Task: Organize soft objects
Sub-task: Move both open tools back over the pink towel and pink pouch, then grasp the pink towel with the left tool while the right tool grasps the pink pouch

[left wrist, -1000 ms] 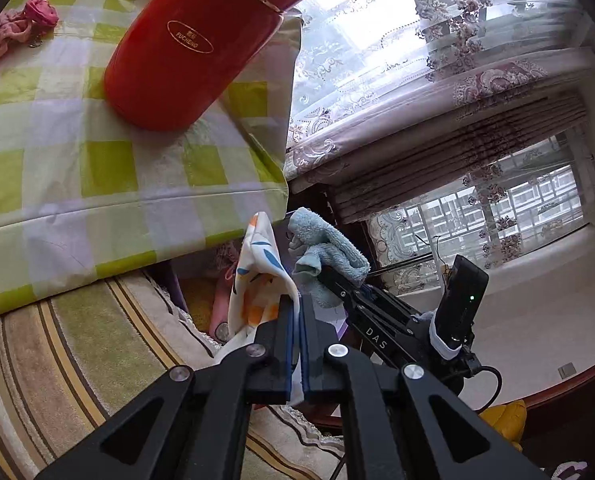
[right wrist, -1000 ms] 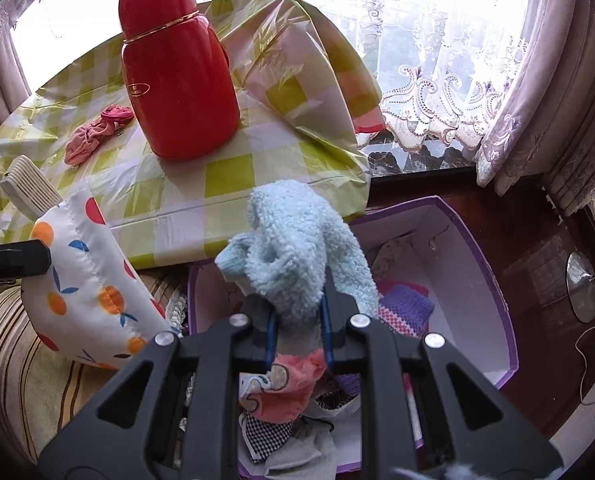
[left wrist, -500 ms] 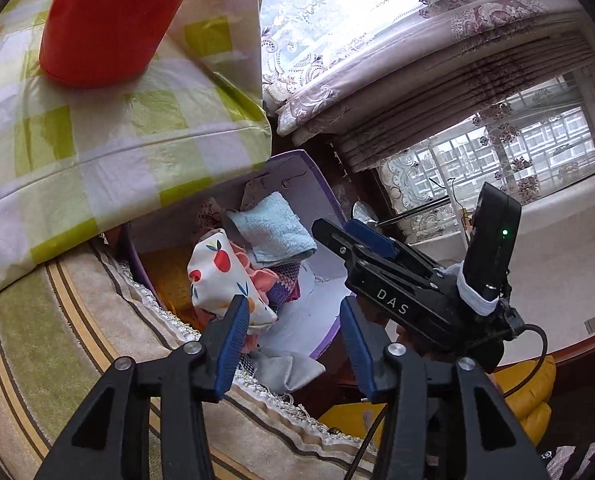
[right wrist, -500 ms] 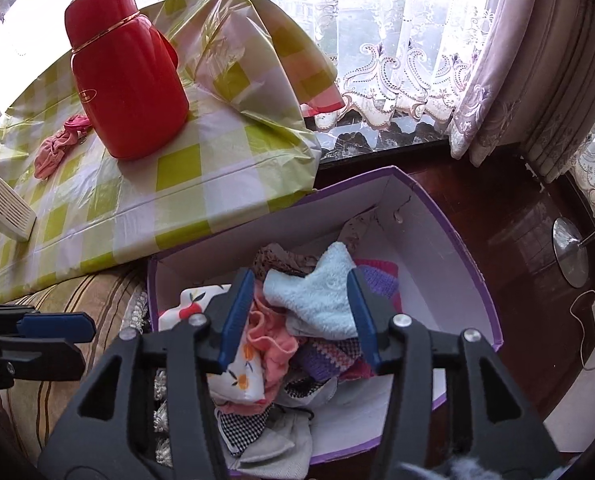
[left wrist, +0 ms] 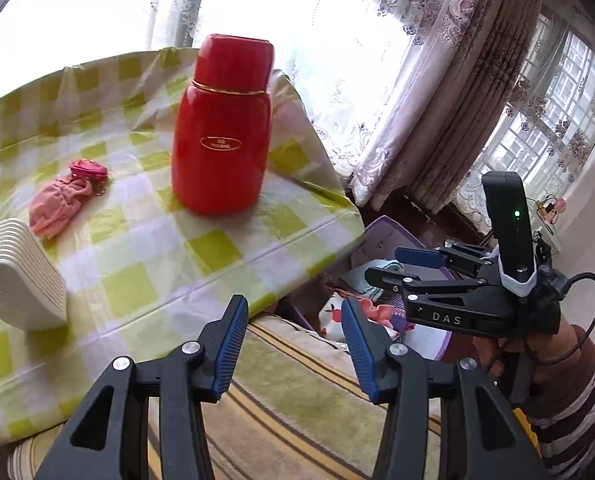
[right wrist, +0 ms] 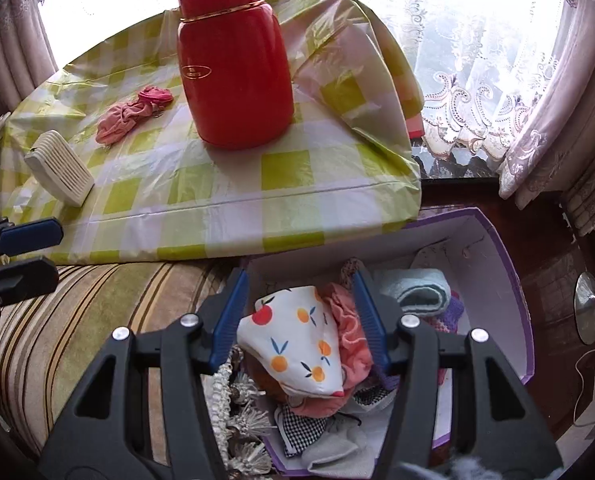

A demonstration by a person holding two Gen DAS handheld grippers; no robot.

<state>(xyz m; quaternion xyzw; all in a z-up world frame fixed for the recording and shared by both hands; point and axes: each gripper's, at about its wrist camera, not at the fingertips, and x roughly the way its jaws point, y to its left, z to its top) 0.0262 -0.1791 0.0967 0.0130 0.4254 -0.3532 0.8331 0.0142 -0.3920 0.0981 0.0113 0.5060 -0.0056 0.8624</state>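
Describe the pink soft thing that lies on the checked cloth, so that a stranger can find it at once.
Start at the tall red flask on the green-and-white checked tablecloth. Just beside its base, on the side toward the ribbed white box, lies a crumpled pink cloth. It is the only soft item on the cloth; the others are in the purple box.

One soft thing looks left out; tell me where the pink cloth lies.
The pink cloth lies crumpled on the checked tablecloth, left of the red flask and beyond the white ribbed box, outside the purple box.
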